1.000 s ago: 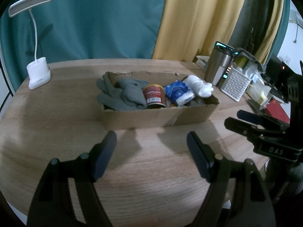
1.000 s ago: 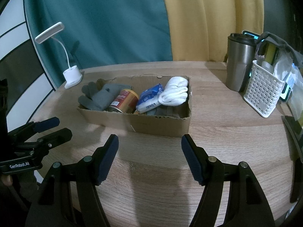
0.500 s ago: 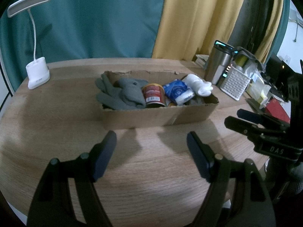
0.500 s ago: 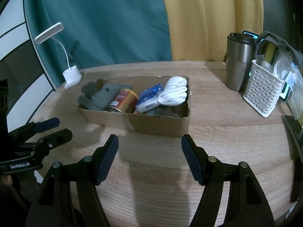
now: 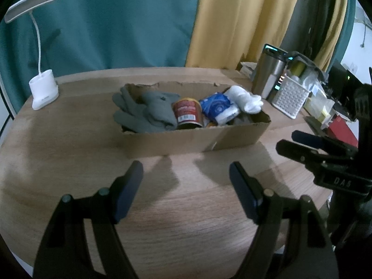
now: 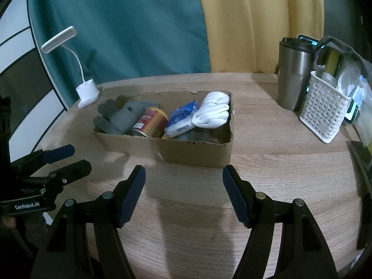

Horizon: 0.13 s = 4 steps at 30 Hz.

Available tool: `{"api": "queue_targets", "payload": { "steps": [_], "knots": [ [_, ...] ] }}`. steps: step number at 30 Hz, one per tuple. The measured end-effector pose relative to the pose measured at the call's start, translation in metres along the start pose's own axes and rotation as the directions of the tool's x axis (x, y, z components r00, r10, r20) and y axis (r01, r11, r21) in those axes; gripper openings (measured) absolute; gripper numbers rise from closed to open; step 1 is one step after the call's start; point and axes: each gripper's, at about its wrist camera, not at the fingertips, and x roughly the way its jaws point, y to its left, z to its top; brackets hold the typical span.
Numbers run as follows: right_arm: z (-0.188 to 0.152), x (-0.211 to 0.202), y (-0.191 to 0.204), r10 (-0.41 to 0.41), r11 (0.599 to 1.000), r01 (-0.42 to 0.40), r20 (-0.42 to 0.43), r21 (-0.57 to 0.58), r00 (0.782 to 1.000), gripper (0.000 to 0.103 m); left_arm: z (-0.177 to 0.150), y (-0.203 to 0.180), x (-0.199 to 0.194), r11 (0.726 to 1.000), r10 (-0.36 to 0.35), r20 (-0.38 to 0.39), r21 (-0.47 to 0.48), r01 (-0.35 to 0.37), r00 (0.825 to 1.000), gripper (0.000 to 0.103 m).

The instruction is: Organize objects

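Observation:
A shallow cardboard box (image 5: pixel 190 139) (image 6: pixel 197 154) sits mid-table. It holds grey gloves (image 5: pixel 144 111) (image 6: pixel 121 118), a red can (image 5: pixel 187 114) (image 6: pixel 151 122), a blue tissue pack (image 5: pixel 217 108) (image 6: pixel 182 121) and rolled white socks (image 5: pixel 245 98) (image 6: pixel 212 112). My left gripper (image 5: pixel 186 174) is open and empty, over the table in front of the box. My right gripper (image 6: pixel 183 179) is open and empty, in front of the box's right half. Each gripper also shows in the other's view, the right one (image 5: pixel 302 144) and the left one (image 6: pixel 62 160).
A white desk lamp (image 5: pixel 43 90) (image 6: pixel 87 90) stands at the back left. A steel tumbler (image 5: pixel 268 72) (image 6: pixel 294 74) and a white basket (image 5: pixel 290 97) (image 6: pixel 324 111) with items stand at the right. Teal and yellow curtains hang behind the wooden table (image 6: pixel 267 151).

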Motion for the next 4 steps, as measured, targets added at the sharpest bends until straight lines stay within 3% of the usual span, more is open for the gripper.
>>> {"api": "queue_targets", "payload": {
  "steps": [4],
  "knots": [
    [0.0009,0.0036,-0.001,0.003,1.0,-0.003,-0.007,0.002,1.0,0.072,0.0013,-0.001,0.0033,1.0,-0.008,-0.008,0.002,0.008,1.0,0.078]
  ]
}}
